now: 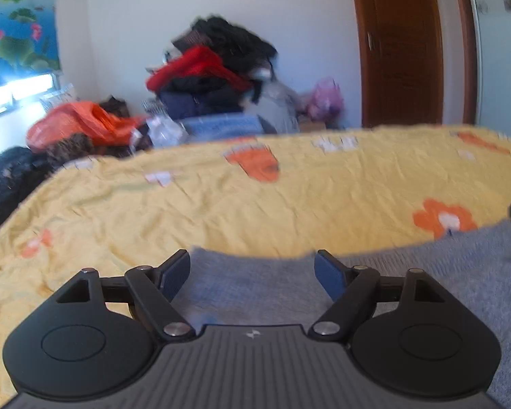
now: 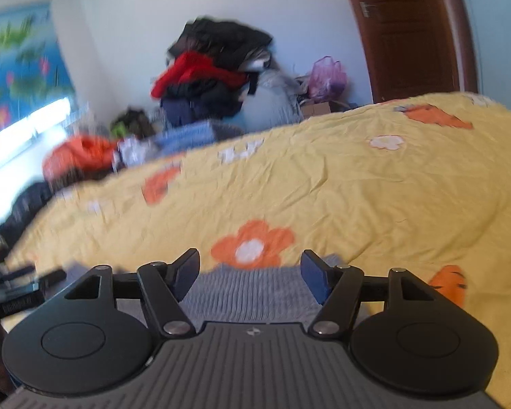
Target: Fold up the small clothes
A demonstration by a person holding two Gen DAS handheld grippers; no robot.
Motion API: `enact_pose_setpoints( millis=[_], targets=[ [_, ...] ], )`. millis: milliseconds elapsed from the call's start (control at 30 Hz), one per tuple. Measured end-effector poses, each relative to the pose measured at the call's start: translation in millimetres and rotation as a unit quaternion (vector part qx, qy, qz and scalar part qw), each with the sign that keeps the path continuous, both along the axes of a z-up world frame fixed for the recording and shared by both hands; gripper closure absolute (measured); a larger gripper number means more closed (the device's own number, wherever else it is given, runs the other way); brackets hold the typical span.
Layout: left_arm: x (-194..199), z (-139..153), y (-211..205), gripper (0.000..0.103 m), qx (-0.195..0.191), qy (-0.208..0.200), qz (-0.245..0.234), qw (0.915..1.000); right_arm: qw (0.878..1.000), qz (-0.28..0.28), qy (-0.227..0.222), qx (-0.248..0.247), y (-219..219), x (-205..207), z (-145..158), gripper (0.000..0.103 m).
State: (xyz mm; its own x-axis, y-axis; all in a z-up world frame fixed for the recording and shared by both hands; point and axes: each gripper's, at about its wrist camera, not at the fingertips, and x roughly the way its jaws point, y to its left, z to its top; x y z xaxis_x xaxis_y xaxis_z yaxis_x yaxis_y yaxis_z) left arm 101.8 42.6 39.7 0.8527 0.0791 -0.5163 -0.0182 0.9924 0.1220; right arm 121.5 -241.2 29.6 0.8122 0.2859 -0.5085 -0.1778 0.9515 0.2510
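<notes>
My left gripper (image 1: 252, 274) stands with its jaws wide and nothing pinched between them. It hangs over the far hem of the grey knit garment (image 1: 426, 272), which lies flat on the yellow flowered bedspread (image 1: 289, 204) toward the bed's near edge. My right gripper (image 2: 250, 277) is spread a little less, also empty, and sits above a ribbed edge of the same grey knit (image 2: 248, 289).

I judge I am between folds. Both grippers are free of the cloth and the garment looks laid out or partly folded, though I cannot tell how many folds are in. The next move calls for lowering each gripper onto an edge, pinching a single layer without catching the bedspread, and carrying both sides over evenly.

The left view shows the knit spreading wide to the right, with the tip of the other gripper at the frame's right edge. The right view shows only a narrow ribbed strip. It also shows an orange flower (image 2: 252, 245) just beyond that strip and the left gripper's dark body at the lower left. Both views show the clothes pile (image 1: 214, 78) by the wall beyond the bed's far edge.
</notes>
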Motion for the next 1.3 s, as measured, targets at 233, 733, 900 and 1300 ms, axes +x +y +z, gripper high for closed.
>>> enact_pose_setpoints(
  millis=[233, 733, 900, 1300],
  targets=[
    [19, -35, 33, 0.017, -0.069, 0.069, 0.013, 0.9952, 0.997, -0.016, 0.022, -0.075, 10, 6, -41, 0.031],
    [22, -35, 27, 0.015, -0.062, 0.07, 0.011, 0.9955, 0.989, 0.102, -0.024, -0.106, 92, -31, -2, 0.012],
    [21, -35, 27, 0.015, -0.064, 0.069, 0.012, 0.9955, 0.987, 0.113, 0.009, -0.112, 112, -22, -40, 0.001],
    [-107, 2, 128, 0.014, -0.261, -0.058, 0.136, 0.954, 0.99, 0.113, 0.012, -0.084, 104, -21, -40, 0.0]
  ],
)
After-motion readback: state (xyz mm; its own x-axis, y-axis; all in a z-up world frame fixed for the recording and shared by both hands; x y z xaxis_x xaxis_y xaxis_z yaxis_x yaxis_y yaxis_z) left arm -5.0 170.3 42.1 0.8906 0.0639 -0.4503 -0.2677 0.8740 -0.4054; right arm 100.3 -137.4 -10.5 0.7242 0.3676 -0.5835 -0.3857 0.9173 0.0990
